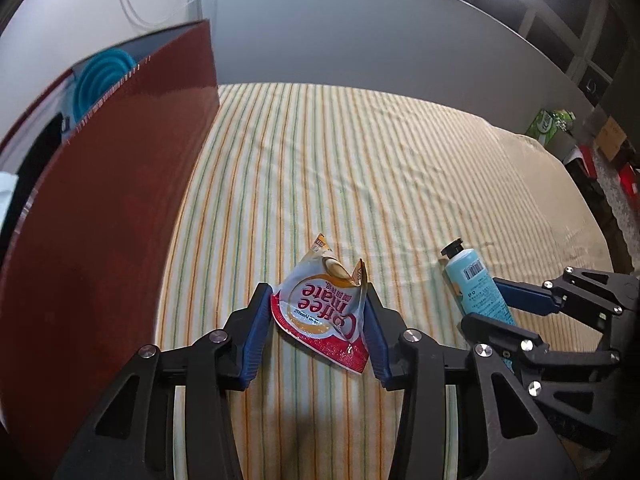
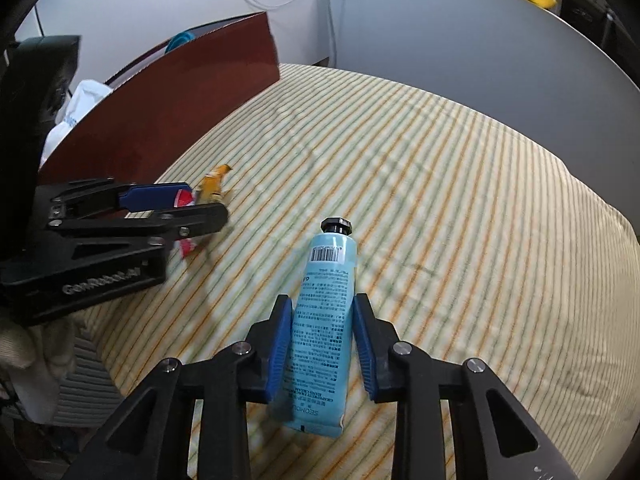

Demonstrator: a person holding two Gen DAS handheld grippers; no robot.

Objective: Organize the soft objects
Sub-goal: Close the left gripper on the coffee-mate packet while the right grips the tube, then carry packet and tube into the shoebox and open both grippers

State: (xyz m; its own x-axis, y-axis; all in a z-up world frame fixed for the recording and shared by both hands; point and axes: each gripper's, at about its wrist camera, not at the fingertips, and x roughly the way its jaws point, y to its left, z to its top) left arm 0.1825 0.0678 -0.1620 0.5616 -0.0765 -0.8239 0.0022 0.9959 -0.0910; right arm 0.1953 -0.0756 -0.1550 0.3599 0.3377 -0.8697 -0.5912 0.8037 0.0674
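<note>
Left claw (image 1: 316, 320): narrowed onto a crumpled creamer sachet (image 1: 322, 312), blue pads touching both its sides, on the striped cloth (image 1: 360, 168) of the worktop, with a red-brown box (image 1: 120, 200) at 9 o'clock holding a blue funnel (image 1: 100, 80). Right claw (image 2: 322, 344): pads pressed against both sides of a blue tube (image 2: 324, 332) lying flat on the cloth, black cap (image 2: 337, 226) toward 12 o'clock; the left claw and sachet sit at its 10 o'clock, near the box.
</note>
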